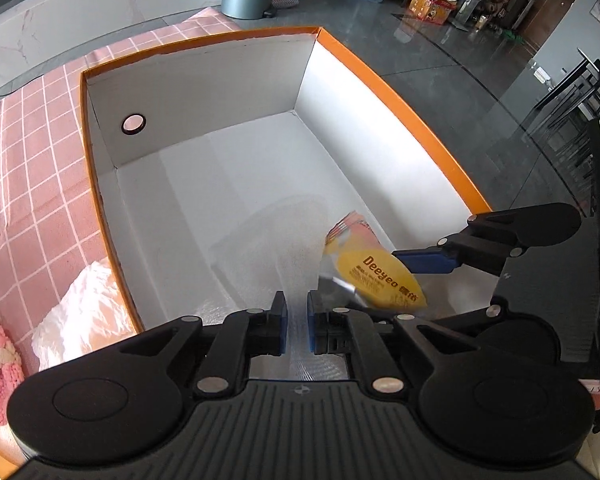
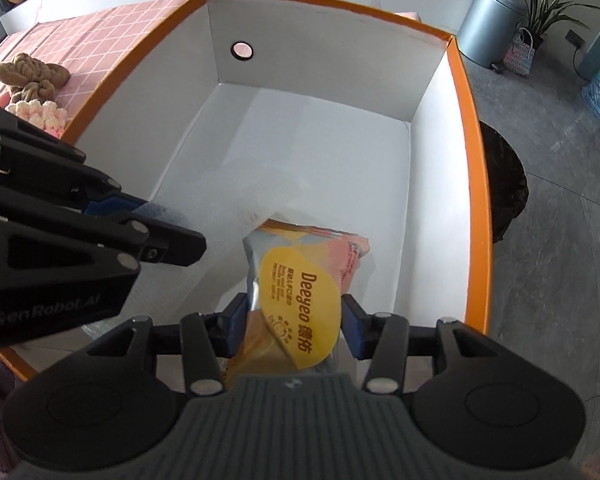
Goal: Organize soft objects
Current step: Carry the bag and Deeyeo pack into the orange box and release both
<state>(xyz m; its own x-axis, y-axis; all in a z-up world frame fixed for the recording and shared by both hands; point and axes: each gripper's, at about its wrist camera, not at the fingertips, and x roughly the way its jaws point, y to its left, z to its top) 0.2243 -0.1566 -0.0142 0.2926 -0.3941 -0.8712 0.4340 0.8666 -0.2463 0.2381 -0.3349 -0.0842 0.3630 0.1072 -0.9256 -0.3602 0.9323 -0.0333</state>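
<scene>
My right tool [image 2: 294,326] is clamped on a soft pack of Deeyeo wipes [image 2: 300,300]. The pack sits right between its two blue pads, and its far end points down into the orange box [image 2: 466,128]. It hangs just over the box floor, close to the wall on my right side.

My left tool [image 1: 297,330] has its pads close together with a thin gap. A sheet of white foam wrap [image 1: 268,240] lies under and ahead of it on the box floor. The sheet seems to run up between the pads, but I cannot tell if they pinch it.

I think I am at the step of putting the wipes into the box. Next I should lower the pack a little more, let the pads go apart, and lift straight up.

Ahead of both tools the box floor is bare and white, so there is lots of room. The orange rim is the thing to watch. It runs close on the right of my right tool, and my two tools are near each other.

Far off to the left, outside the box, knitted soft things [image 2: 32,76] and a white plastic bag [image 1: 84,308] wait on the pink checked surface [image 1: 32,152].
</scene>
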